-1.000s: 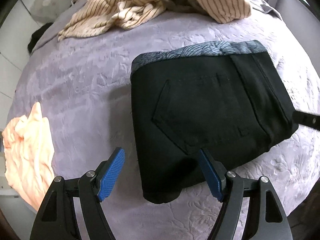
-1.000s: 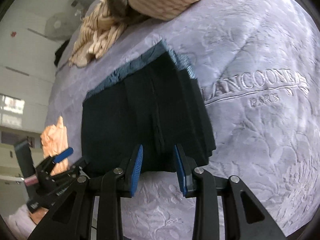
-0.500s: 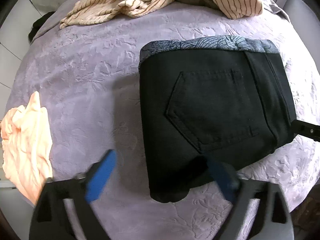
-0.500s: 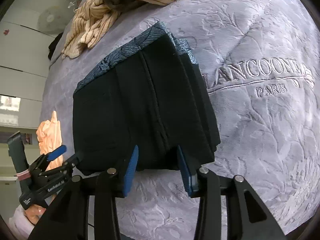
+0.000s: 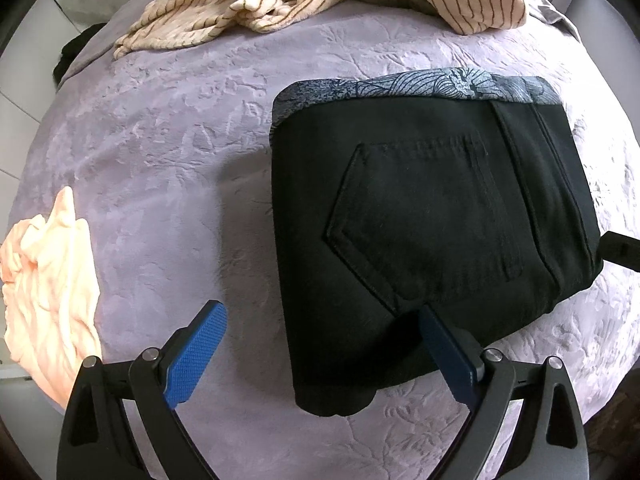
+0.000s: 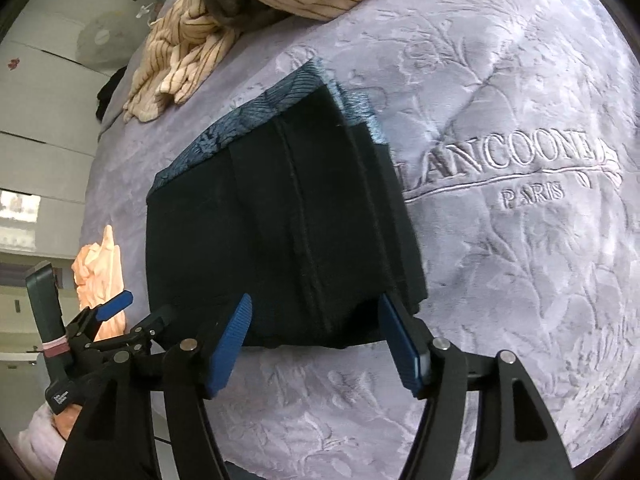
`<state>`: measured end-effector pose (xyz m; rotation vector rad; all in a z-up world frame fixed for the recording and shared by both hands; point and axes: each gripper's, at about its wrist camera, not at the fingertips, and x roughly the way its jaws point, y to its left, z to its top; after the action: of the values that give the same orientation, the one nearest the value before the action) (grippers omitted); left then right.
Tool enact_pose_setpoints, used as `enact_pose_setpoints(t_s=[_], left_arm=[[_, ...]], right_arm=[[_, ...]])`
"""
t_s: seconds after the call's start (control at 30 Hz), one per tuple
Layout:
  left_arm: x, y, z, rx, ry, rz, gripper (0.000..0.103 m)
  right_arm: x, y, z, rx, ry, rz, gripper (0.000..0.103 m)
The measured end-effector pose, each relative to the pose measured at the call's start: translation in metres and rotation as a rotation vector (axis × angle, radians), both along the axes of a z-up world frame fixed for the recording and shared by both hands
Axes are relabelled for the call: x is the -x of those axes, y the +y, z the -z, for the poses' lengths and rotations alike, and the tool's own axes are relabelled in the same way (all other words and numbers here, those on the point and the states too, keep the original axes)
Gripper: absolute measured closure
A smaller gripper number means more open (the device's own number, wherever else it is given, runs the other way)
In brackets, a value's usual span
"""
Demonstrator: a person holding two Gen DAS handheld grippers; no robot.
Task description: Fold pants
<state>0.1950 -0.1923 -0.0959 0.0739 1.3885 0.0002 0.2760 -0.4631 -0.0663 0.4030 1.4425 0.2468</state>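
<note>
Both claws gaping, gripping nothing, right claw (image 6: 316,344) just widening, folded black pants (image 5: 432,232) on embossed lilac blanket (image 5: 160,168).

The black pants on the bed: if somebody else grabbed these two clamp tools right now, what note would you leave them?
Left gripper: open, jaws have just been opening; one finger over the near edge of the pants, nothing held.
Right gripper: open, jaws have just been opening, straddling the near edge of the pants without pinching.
Pants: folded into a compact rectangle on the purple blanket, back pocket up, patterned lining showing at the far edge.
Done: the fold looks finished.
Left: probably just pull both grippers away.
Striped clothes and a peach cloth lie apart.
</note>
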Motion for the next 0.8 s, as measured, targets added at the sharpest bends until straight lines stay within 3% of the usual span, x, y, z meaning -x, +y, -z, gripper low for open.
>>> enact_pose_setpoints(t_s=[0.13,0.3,0.37,0.8], left_arm=[[-0.003,0.001,0.004,0.025,0.017,-0.011,0.006],[-0.010,0.006,0.013,0.107,0.062,-0.032,0.006],[-0.012,0.006,0.015,0.116,0.069,-0.024,0.001],[-0.036,0.009,0.025,0.166,0.082,-0.049,0.001]], right_arm=[[-0.001,-0.008,0.006,0.006,0.022,0.013,0.027],[0.003,-0.014,0.016,-0.012,0.066,0.031,0.026],[0.004,-0.016,0.020,-0.011,0.075,0.031,0.026],[-0.015,-0.031,0.022,-0.058,0.068,-0.011,0.021]])
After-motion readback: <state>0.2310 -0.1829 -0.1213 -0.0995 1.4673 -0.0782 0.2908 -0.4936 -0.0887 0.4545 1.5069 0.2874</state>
